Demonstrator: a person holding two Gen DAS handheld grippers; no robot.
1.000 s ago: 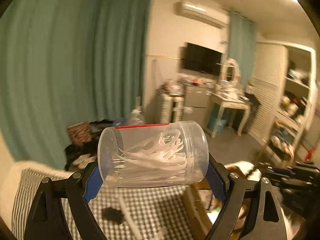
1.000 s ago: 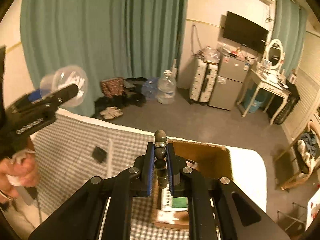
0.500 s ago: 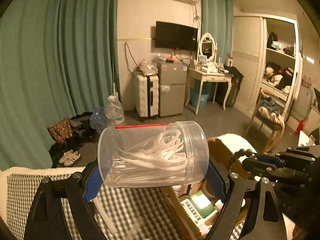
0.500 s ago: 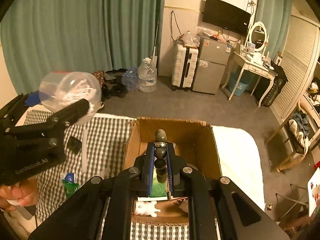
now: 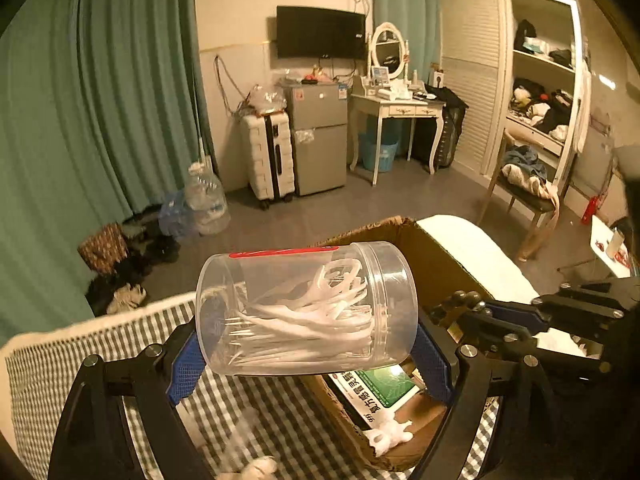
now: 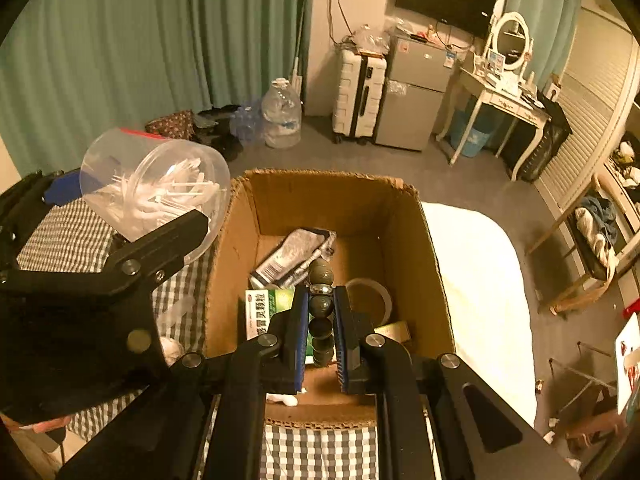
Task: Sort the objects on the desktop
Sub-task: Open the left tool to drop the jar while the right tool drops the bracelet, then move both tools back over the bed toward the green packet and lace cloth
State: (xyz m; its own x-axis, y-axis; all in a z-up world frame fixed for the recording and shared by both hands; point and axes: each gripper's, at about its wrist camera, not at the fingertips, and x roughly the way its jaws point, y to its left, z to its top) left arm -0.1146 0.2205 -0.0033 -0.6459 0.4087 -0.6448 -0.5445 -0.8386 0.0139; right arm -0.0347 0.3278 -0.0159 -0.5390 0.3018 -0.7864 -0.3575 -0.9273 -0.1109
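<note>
My left gripper (image 5: pixel 306 344) is shut on a clear plastic jar of white floss picks (image 5: pixel 306 308), held sideways just left of the open cardboard box (image 5: pixel 436 256). The jar also shows in the right wrist view (image 6: pixel 156 188) beside the box's left wall (image 6: pixel 228 264). My right gripper (image 6: pixel 321 312) is shut on a dark beaded bracelet (image 6: pixel 321 306) and hangs over the inside of the box. The bracelet also shows in the left wrist view (image 5: pixel 460 300).
The box holds a green-and-white medicine carton (image 6: pixel 266 312), a silver pouch (image 6: pixel 292 256), a tape roll (image 6: pixel 370 296) and a small white item (image 5: pixel 388 436). It stands on a checked cloth (image 6: pixel 68 240). White table surface (image 6: pixel 476 280) lies right of the box.
Both grippers moved right toward the box. The right gripper with the bracelet went from the box's near edge to over its inside; the jar came up beside the box's left wall.
</note>
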